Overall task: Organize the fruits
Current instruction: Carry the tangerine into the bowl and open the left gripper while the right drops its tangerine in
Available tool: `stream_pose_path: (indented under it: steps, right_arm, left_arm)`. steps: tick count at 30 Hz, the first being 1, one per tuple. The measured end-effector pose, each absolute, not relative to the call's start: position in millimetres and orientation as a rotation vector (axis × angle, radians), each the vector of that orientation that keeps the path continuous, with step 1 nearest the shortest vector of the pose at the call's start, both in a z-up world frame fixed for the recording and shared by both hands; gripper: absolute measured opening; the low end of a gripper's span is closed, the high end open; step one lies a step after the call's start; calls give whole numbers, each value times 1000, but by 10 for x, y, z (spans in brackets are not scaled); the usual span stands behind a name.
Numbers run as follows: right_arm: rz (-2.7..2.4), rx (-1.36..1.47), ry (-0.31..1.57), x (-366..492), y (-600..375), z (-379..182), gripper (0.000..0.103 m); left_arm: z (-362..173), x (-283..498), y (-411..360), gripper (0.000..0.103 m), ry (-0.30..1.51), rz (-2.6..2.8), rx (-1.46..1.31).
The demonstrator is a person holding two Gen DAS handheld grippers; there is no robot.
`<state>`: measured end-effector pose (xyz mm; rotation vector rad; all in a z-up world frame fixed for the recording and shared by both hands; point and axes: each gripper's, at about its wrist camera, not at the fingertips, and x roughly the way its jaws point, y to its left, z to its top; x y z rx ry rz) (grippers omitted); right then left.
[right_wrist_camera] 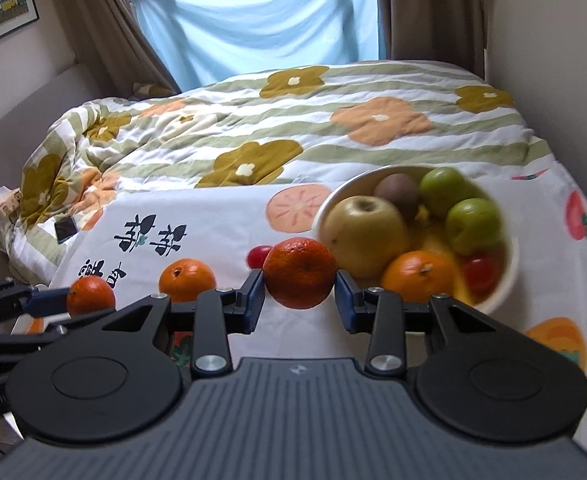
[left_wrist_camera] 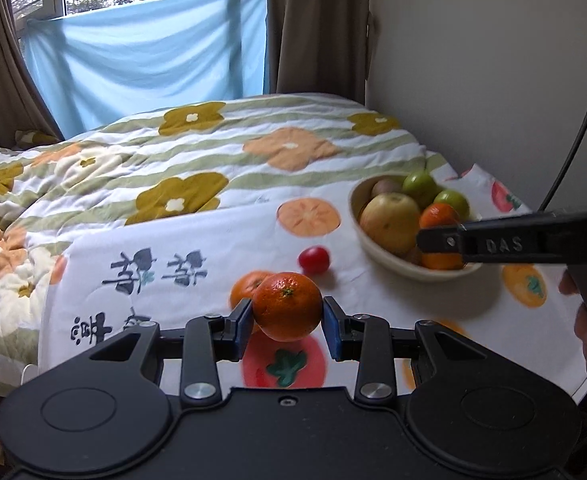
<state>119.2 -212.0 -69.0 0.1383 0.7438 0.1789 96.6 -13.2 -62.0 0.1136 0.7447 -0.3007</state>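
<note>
Two deep-orange, pitted-skinned mandarins held off the cloth: one mandarin (left_wrist_camera: 287,306) with a green stem star clamped between the blue pads of the left gripper (left_wrist_camera: 287,320), another mandarin (right_wrist_camera: 300,273) pinched in the right gripper (right_wrist_camera: 299,292) just beside the cream bowl (right_wrist_camera: 505,276). "DAS" embossed on the right gripper's black side in the left view; large black brush characters printed on the persimmon-patterned cloth (left_wrist_camera: 197,240), not legible. Loose on the cloth: one lighter orange (right_wrist_camera: 187,278) and one cherry tomato (left_wrist_camera: 313,259); in the bowl: one yellow apple (right_wrist_camera: 367,232), one kiwi (right_wrist_camera: 397,194), two green fruits, one orange, one tomato.
</note>
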Motion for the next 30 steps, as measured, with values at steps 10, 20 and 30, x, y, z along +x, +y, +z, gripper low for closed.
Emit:
stream_pose_path:
  steps: [10,20,30]
  right_arm:
    - [197,85,734,1131,-2902,-493,53]
    - [203,70,746,1291,-3536,-556,53]
    - [197,91,780,1539,-3995,-770,53]
  left_arm:
    - [-429,1038,-834,40,735,-277,87]
    - [-481,1430,-1596,40,736,-329,99]
    - [-828,1906,-2129,40,805,-358,153]
